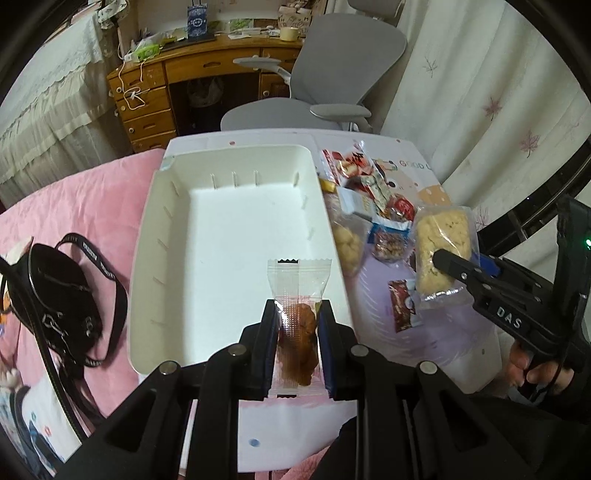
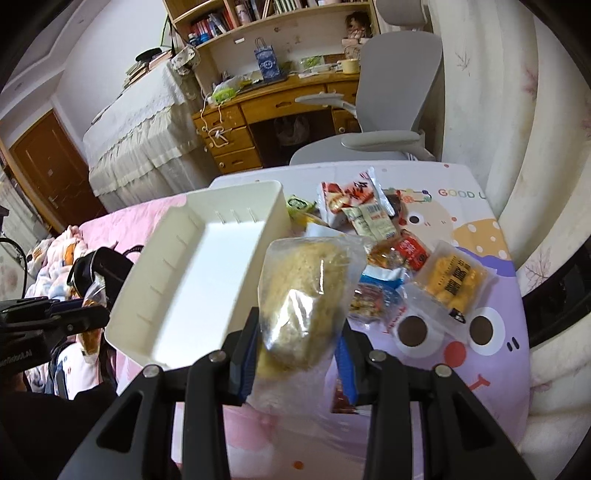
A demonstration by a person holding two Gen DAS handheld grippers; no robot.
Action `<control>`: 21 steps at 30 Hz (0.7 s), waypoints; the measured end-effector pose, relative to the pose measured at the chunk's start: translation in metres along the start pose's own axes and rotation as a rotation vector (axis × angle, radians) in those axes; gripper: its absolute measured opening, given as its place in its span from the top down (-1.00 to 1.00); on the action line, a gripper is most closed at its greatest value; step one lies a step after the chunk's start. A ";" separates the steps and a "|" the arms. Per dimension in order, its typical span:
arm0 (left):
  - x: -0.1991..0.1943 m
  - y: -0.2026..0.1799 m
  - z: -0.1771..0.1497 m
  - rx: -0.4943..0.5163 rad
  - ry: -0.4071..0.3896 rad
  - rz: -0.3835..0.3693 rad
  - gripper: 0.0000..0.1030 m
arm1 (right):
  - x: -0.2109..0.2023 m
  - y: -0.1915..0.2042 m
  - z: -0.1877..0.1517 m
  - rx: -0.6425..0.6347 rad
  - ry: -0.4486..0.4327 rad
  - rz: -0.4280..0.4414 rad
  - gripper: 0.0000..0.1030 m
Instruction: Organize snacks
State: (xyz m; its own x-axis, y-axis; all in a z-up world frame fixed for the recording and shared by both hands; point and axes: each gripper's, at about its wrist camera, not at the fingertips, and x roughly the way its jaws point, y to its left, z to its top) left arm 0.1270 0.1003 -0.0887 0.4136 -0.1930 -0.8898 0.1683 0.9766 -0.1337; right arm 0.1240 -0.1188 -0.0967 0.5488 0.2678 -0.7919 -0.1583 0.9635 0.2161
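Left gripper [image 1: 298, 314] clamps a clear wrapper holding a brown snack [image 1: 301, 332] above the near end of the white bin [image 1: 236, 218]; right gripper [image 2: 299, 332] clamps a clear bag of pale crumbly cake [image 2: 303, 291], lifted above the table. Bin: open, white, slotted inner walls, resting at the table's left side. Loose snack packets [image 2: 373, 229] lie heaped just right of the bin, among them an orange packet [image 2: 452, 282] and a red-and-white one [image 1: 347, 162]. Surface: a low table [image 2: 491, 306] printed with a cartoon face, set on a pink bedcover [image 1: 110, 192]; a black strapped bag [image 1: 62, 295] lies left of the bin. Room: grey office chair [image 1: 343, 66], wooden desk [image 1: 207, 74] with drawers, bookshelf [image 2: 258, 18] above, pale curtains [image 1: 480, 92]. Packet lettering is too small to read; the held cake bag hides part of the heap in the right wrist view.
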 end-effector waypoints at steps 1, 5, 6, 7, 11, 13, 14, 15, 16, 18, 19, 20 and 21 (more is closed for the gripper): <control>-0.001 0.007 0.002 0.002 -0.006 0.001 0.64 | -0.001 0.007 0.000 0.002 -0.010 -0.004 0.29; -0.004 0.038 0.009 -0.004 -0.032 0.011 0.64 | 0.001 0.033 0.004 0.012 -0.037 0.000 0.30; -0.005 0.045 0.010 -0.008 -0.037 0.016 0.64 | 0.000 0.042 0.005 0.016 -0.052 0.006 0.30; -0.005 0.053 0.011 -0.011 -0.041 0.022 0.64 | 0.000 0.049 0.006 0.016 -0.063 0.010 0.31; -0.005 0.080 0.012 -0.013 -0.038 0.028 0.64 | -0.004 0.078 0.010 0.006 -0.118 0.033 0.37; -0.005 0.092 0.011 -0.015 -0.037 0.026 0.64 | -0.002 0.095 0.012 -0.003 -0.127 0.046 0.41; -0.005 0.097 0.011 -0.015 -0.037 0.026 0.64 | -0.001 0.100 0.012 -0.007 -0.126 0.049 0.43; -0.005 0.102 0.011 -0.015 -0.038 0.027 0.64 | 0.000 0.107 0.011 -0.012 -0.125 0.053 0.44; -0.005 0.105 0.010 -0.015 -0.040 0.026 0.63 | 0.002 0.114 0.010 -0.017 -0.124 0.056 0.44; -0.003 0.111 0.009 -0.014 -0.039 0.024 0.63 | 0.006 0.124 0.006 -0.026 -0.116 0.062 0.44; -0.002 0.114 0.009 -0.015 -0.037 0.021 0.61 | 0.007 0.127 0.005 -0.026 -0.112 0.064 0.44; -0.001 0.116 0.008 -0.018 -0.034 0.017 0.55 | 0.008 0.130 0.003 -0.025 -0.106 0.065 0.44; 0.000 0.118 0.008 -0.022 -0.031 0.010 0.33 | 0.010 0.133 0.002 -0.024 -0.100 0.066 0.44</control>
State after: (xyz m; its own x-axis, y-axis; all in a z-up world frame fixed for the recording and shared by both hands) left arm 0.1542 0.2149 -0.1014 0.4425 -0.1859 -0.8773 0.1449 0.9802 -0.1346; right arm 0.1100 0.0119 -0.0746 0.6157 0.3310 -0.7151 -0.2155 0.9436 0.2512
